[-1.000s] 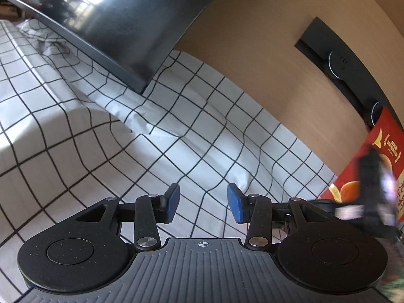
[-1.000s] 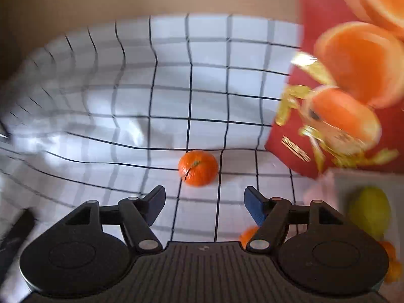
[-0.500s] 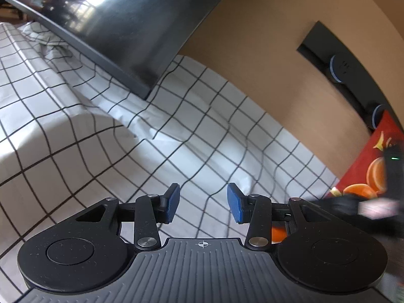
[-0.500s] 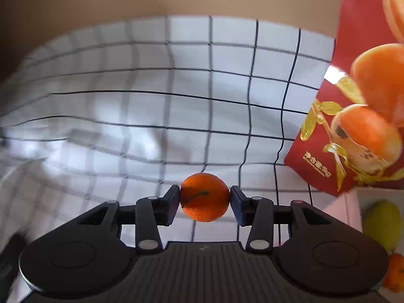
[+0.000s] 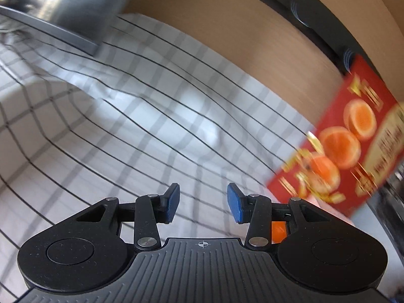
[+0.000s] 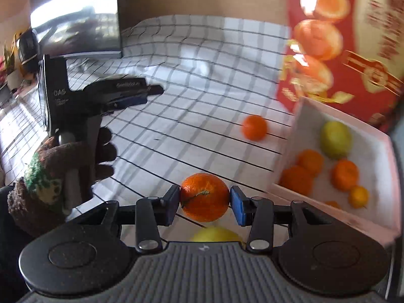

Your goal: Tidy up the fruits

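My right gripper (image 6: pixel 205 202) is shut on an orange mandarin (image 6: pixel 204 197) and holds it above the checked cloth. A white box (image 6: pixel 300 131) at the right holds several mandarins (image 6: pixel 344 175) and a green-yellow lemon (image 6: pixel 335 136). Another mandarin (image 6: pixel 254 127) lies on the cloth left of the box. A yellow fruit (image 6: pixel 217 234) shows just below my right jaws. My left gripper (image 5: pixel 203 202) is open and empty over the cloth; it also shows in the right wrist view (image 6: pixel 131 93), held by a gloved hand. An orange fruit (image 5: pixel 277 231) peeks behind my left gripper's right finger.
A red carton printed with oranges (image 6: pixel 353 38) stands behind the white box, also in the left wrist view (image 5: pixel 348 141). A dark monitor (image 6: pixel 75 25) stands at the back left on the checked tablecloth (image 6: pixel 192 96). A tan wall (image 5: pixel 227 38) is behind.
My right gripper has lifted the mandarin off the cloth and swung toward the white box. My left gripper has turned right toward the red carton, staying open.
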Demonstrator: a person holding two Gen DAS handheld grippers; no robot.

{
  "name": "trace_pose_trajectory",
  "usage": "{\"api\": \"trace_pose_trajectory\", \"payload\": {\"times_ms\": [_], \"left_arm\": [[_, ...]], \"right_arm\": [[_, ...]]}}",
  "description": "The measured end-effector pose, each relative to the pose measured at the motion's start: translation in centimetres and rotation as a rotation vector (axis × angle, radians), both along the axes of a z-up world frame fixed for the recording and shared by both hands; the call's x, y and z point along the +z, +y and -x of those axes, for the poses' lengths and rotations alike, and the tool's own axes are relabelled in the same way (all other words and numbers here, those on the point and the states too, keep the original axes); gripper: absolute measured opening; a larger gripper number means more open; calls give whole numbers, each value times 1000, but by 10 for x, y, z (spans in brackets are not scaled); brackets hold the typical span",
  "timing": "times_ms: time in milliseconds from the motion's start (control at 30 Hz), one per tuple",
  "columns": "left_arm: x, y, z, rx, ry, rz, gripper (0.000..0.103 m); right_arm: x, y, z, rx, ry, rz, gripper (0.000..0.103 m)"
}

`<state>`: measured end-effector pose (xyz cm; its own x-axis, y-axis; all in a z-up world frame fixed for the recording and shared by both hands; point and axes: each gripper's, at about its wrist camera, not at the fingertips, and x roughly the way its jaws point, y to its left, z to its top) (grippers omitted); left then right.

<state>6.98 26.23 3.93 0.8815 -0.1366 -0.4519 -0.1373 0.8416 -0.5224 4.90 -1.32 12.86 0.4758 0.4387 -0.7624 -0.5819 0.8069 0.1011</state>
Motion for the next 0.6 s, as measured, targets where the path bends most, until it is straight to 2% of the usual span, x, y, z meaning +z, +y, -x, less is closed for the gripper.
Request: {"api": "trace_pose_trajectory", "payload": {"times_ms": [133, 233, 400, 467, 533, 600], "left_arm": [[1, -18, 15, -42, -23, -3, 46], [0, -23, 22, -65, -17, -11, 46], [-4, -22, 35, -120, 15, 60, 46], [-4, -25, 43, -159, 24, 88, 46], [-2, -29, 53, -190, 17, 82, 46], [0, -35, 64, -213, 3, 60, 46]], "right_arm": [[-7, -13, -13, -3, -4, -58, 43], [-24, 3, -31, 34, 75, -74, 43], [-50, 28, -44, 70, 151, -3, 44], [-53, 25, -46, 50, 177, -12, 51], [-46, 14, -42, 32, 169, -36, 52], [-35, -1, -33, 15, 109, -48, 58]]}}
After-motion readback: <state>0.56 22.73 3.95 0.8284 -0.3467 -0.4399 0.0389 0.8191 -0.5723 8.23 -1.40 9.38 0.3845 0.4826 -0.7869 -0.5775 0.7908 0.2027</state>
